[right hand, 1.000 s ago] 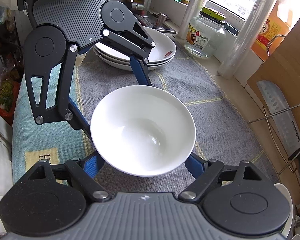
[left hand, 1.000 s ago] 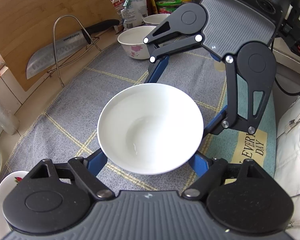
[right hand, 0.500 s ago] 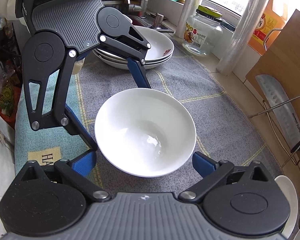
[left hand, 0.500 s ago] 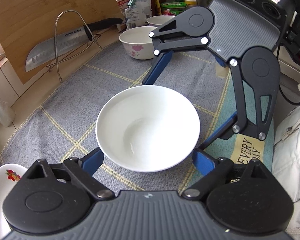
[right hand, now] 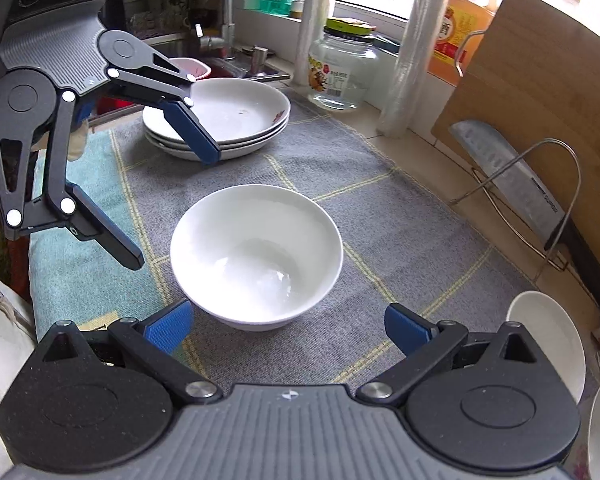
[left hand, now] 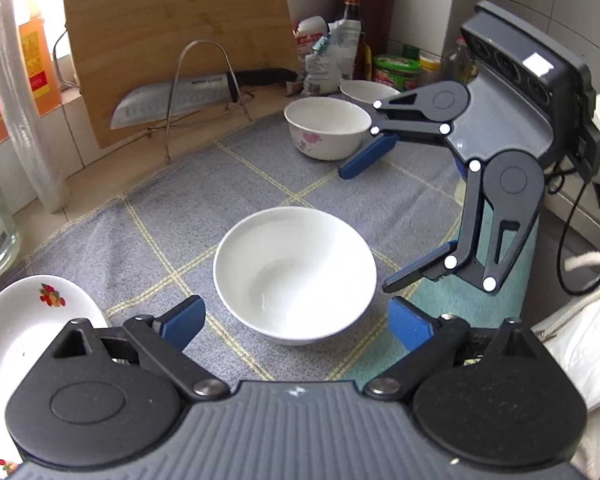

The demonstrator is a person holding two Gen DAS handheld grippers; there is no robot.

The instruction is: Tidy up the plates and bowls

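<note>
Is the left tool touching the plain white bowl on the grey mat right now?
Apart. The left wrist view shows mat between both blue fingers and the plain white bowl.

Bowl (left hand: 295, 276) on mat (left hand: 172, 232), between plate stack (right hand: 236, 120) and flowered bowl (left hand: 327, 128)

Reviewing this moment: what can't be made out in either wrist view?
- Plate, left wrist view: cut off by the frame edge and hidden behind the left hand-held gripper.
- Far bowl, left wrist view: partly behind the flowered bowl and the right hand-held gripper.
- Jar label, right wrist view: print too small to read.
</note>
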